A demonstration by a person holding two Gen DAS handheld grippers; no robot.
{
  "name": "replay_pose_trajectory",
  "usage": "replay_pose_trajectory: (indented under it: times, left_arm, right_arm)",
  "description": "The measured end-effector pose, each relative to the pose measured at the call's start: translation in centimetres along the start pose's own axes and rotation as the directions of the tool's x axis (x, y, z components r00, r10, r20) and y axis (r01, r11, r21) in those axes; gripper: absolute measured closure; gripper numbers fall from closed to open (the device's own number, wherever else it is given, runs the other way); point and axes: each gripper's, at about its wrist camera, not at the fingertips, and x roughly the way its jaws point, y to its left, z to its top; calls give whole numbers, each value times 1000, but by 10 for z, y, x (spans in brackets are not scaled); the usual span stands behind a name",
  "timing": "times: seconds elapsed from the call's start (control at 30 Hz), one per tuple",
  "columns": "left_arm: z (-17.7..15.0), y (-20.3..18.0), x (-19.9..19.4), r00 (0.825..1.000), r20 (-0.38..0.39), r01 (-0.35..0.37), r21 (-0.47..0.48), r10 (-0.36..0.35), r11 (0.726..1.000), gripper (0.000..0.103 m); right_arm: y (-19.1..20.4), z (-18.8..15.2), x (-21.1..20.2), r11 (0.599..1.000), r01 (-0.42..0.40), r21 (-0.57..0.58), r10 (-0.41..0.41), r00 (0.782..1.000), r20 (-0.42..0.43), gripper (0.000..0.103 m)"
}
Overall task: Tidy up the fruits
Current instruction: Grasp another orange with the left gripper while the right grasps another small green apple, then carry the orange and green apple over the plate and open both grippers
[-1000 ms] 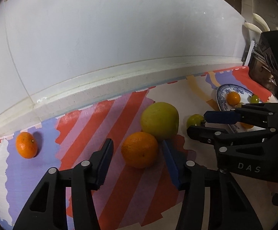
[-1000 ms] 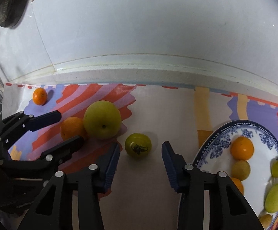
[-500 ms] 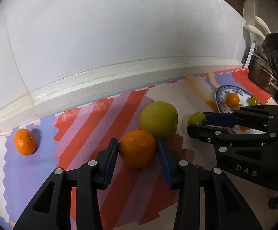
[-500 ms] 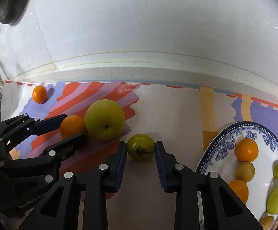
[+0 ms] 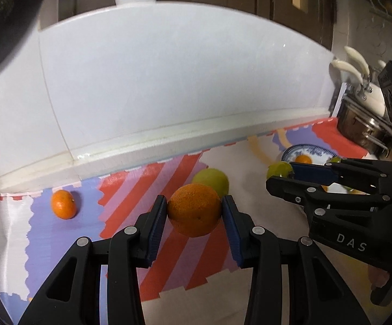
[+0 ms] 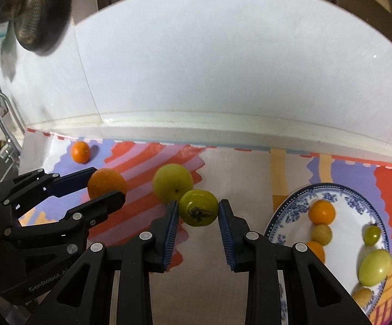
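The left tongs [image 5: 194, 211] pinch an orange [image 5: 194, 210]; the right tongs [image 6: 198, 211] pinch a green tomato [image 6: 198, 207]. Behind them a yellow-green fruit [image 6: 172, 182] lies on the worktop [image 6: 239, 173], a small mandarin [image 6: 80, 151] farther back.

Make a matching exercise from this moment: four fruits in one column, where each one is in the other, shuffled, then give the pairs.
Fruits
1. large orange
2. green tomato
3. small mandarin
4. yellow-green grape

Places
A. on the blue-patterned plate
B. between the left gripper fingers
C. alone on the mat's purple patch
D. between the right gripper fingers

Pairs: 1-B, 2-D, 3-C, 4-A
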Motion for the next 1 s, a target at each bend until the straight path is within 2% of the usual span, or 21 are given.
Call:
replay_pose_trajectory:
  times: [0.43,1.0]
  left_arm:
    - [7,-21,-64,994,107,14,3,-15,1000,62]
    - [9,-64,-119,979,183,83,53,-92,995,62]
  right_arm:
    - [9,-5,-78,999,37,9,-38,992,118,72]
    - [1,-27,-160,993,95,64,-106,971,216,72]
